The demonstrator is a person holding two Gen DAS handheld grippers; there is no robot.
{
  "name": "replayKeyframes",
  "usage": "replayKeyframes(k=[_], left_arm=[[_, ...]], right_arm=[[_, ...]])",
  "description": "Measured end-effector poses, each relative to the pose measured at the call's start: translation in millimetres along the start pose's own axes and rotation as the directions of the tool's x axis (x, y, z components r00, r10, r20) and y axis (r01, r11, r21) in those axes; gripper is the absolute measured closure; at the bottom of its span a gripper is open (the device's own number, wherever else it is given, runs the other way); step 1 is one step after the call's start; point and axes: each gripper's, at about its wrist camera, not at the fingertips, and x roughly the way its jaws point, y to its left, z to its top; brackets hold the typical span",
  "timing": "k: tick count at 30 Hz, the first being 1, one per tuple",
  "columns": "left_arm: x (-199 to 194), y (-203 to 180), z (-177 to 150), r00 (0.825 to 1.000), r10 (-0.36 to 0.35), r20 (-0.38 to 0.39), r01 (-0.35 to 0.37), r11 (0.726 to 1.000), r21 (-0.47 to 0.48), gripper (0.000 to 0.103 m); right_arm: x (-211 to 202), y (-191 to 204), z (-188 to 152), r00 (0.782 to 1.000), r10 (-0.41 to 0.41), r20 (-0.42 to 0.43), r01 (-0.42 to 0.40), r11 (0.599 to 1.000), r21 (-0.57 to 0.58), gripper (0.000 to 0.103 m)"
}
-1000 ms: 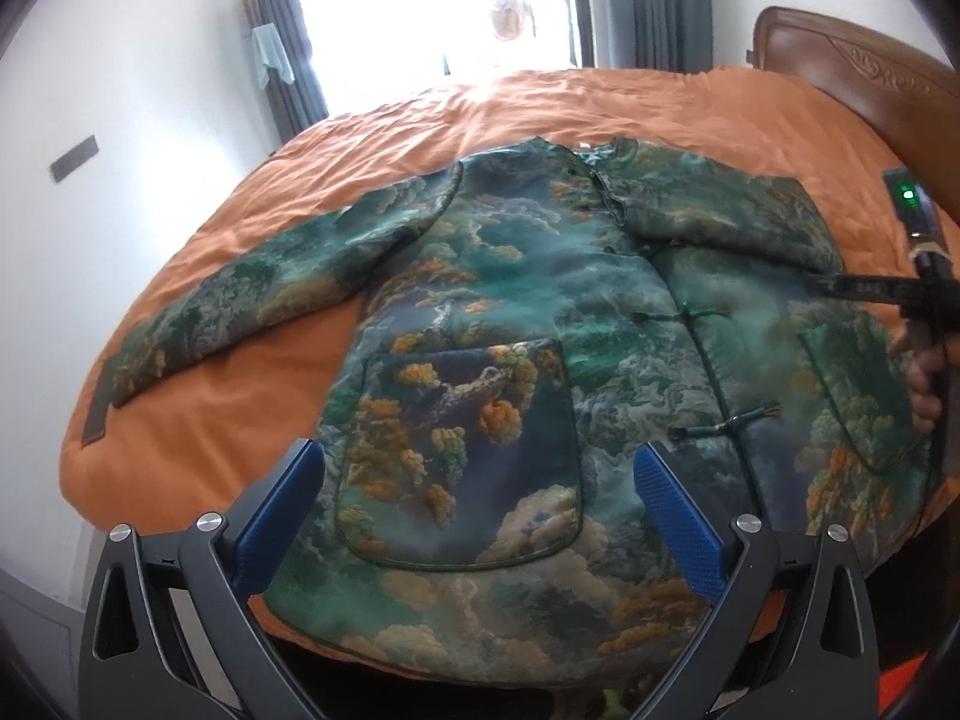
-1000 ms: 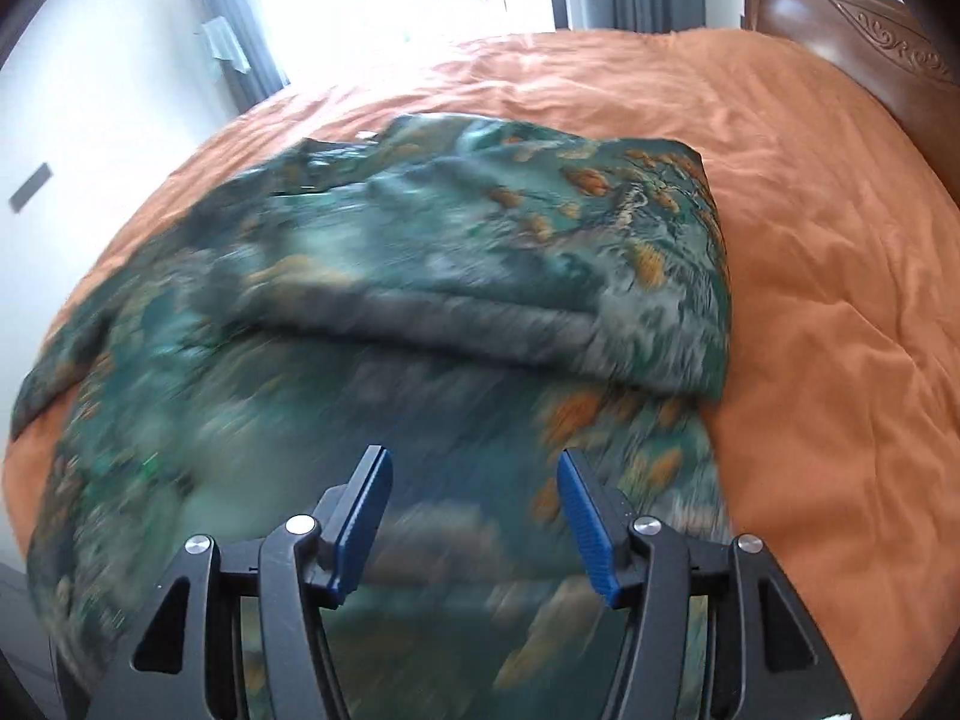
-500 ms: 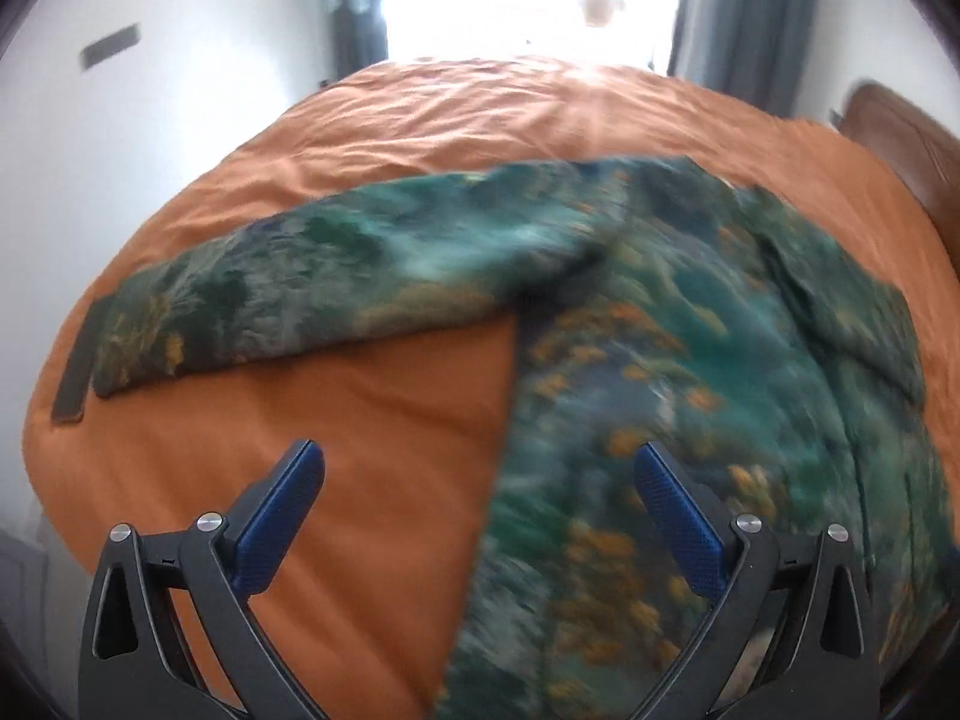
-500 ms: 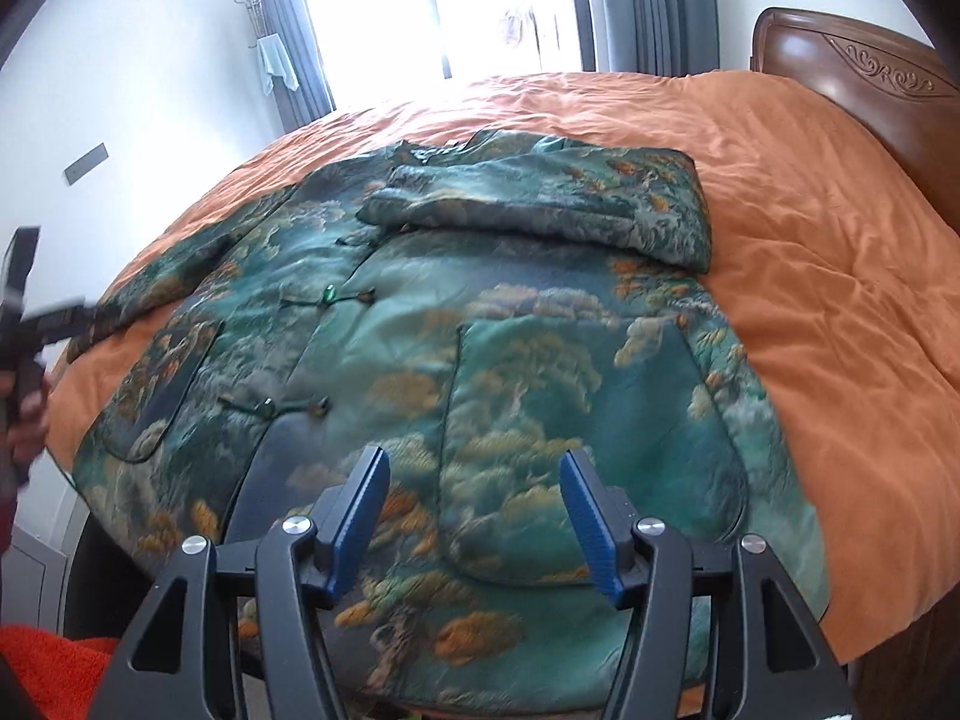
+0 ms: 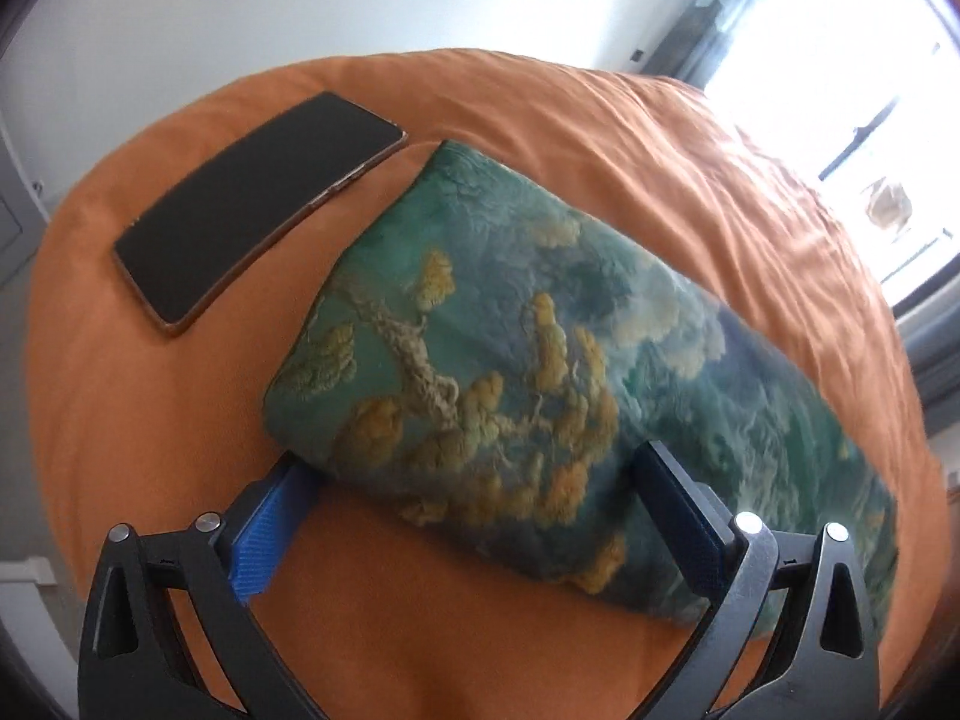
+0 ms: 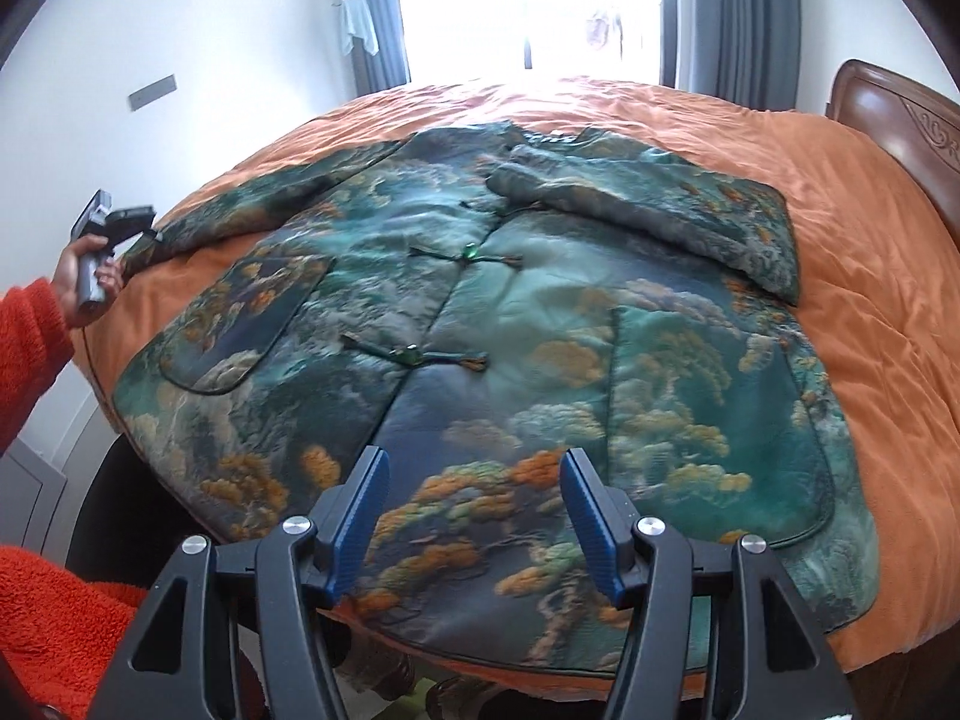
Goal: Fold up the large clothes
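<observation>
A large green jacket (image 6: 510, 324) with a cloud and tree print lies face up on the orange bed. Its right sleeve (image 6: 666, 210) is folded across the chest. Its left sleeve (image 5: 540, 372) stretches out sideways. My left gripper (image 5: 474, 498) is open, with its fingers on either side of this sleeve's cuff end. In the right wrist view the left gripper (image 6: 129, 222) shows at the far left, at the sleeve end. My right gripper (image 6: 474, 510) is open and empty above the jacket's hem.
A black phone (image 5: 258, 204) lies on the orange bedspread (image 5: 150, 396) just beyond the sleeve cuff. A wooden headboard (image 6: 900, 126) stands at the right. A window with grey curtains (image 6: 726, 18) is behind the bed. White wall lies to the left.
My left gripper swung left from the jacket's body out to the end of the left sleeve and closed in on the cuff. My right gripper drew back to the hem.
</observation>
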Motion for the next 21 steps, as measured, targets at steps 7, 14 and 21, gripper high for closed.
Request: replayKeyframes(k=[7, 14, 21], left_arm=[[-34.4, -48.5, -7.8, 0.988, 0.049, 0.146, -0.069, 0.988, 0.136, 0.094], [-153.6, -197.2, -76.7, 0.912, -0.196, 0.361, -0.030, 0.845, 0.534, 0.094], [-202.6, -321.3, -229.4, 0.841, -0.447, 0.304, -0.028, 0.526, 0.850, 0.094]], right_arm=[[1.8, 22.8, -2.9, 1.000, 0.031, -0.003, -0.031, 0.998, -0.047, 0.043], [4.3, 21.1, -4.9, 0.998, 0.056, 0.002, -0.056, 0.998, -0.024, 0.043], [-4.8, -3.3, -9.6, 0.999, 0.035, 0.041, -0.038, 0.997, 0.071, 0.043]])
